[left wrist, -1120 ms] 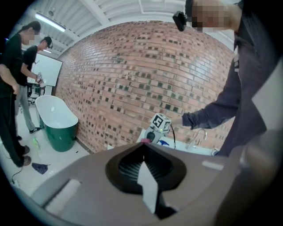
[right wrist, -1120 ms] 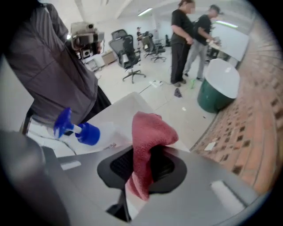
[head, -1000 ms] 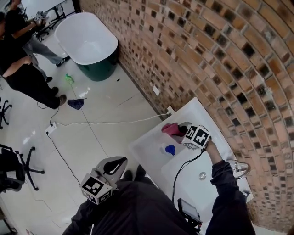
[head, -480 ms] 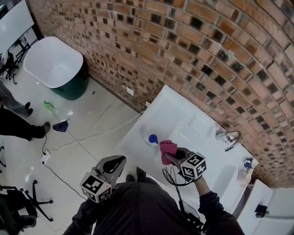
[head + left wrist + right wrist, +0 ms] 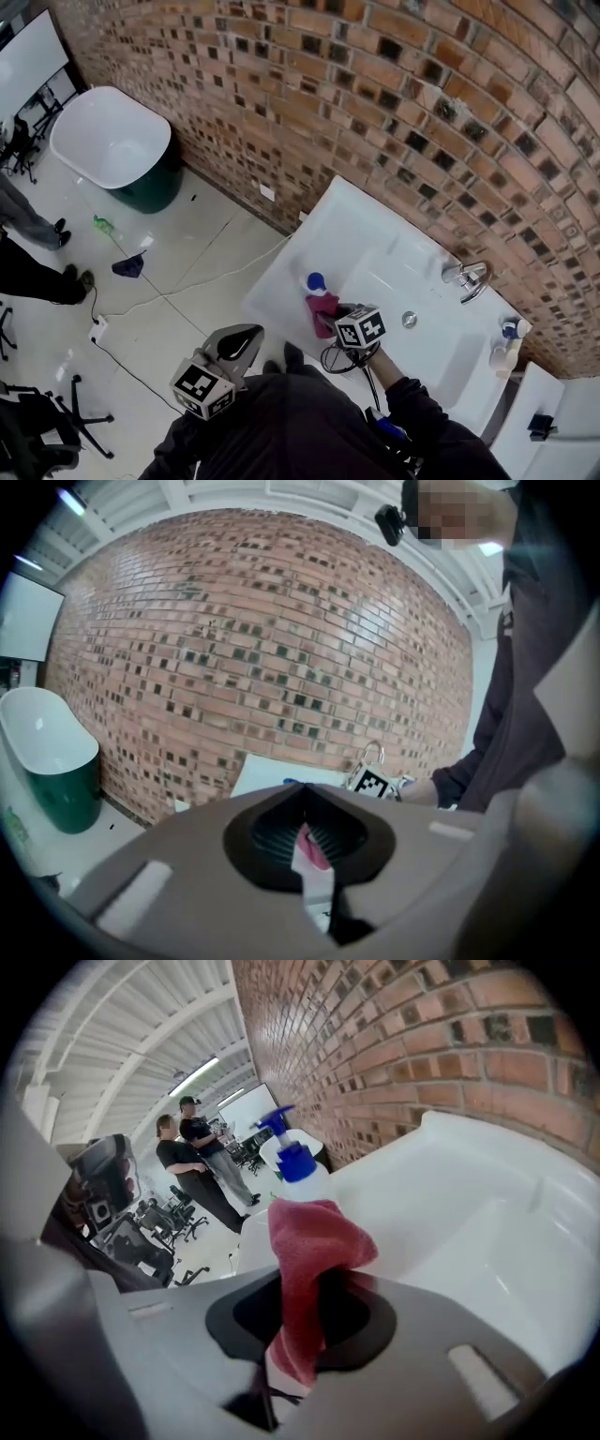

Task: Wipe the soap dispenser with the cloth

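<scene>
**You are holding the red cloth up to the soap dispenser at the left end of the white sink.**

Your right gripper [image 5: 330, 315] [image 5: 302, 1321] is reaching over the front edge of the rectangular white sink [image 5: 441, 337], with its jaws clenched on the crumpled red terry cloth [image 5: 322, 307] [image 5: 311, 1241]. The cloth is bunching up out of the jaws right in front of the white soap dispenser with a blue pump head [image 5: 315, 281] [image 5: 294, 1159]. It is hiding the bottle's body, so only the pump and shoulder are showing above it. The dispenser is standing upright on the sink's left ledge, well apart from the chrome tap [image 5: 466, 277] by the red brick wall [image 5: 375, 112]. Your left gripper [image 5: 242, 339] [image 5: 302, 841] is hanging off the sink's front-left side, beside your body, with its jaws pressed together on nothing.
</scene>
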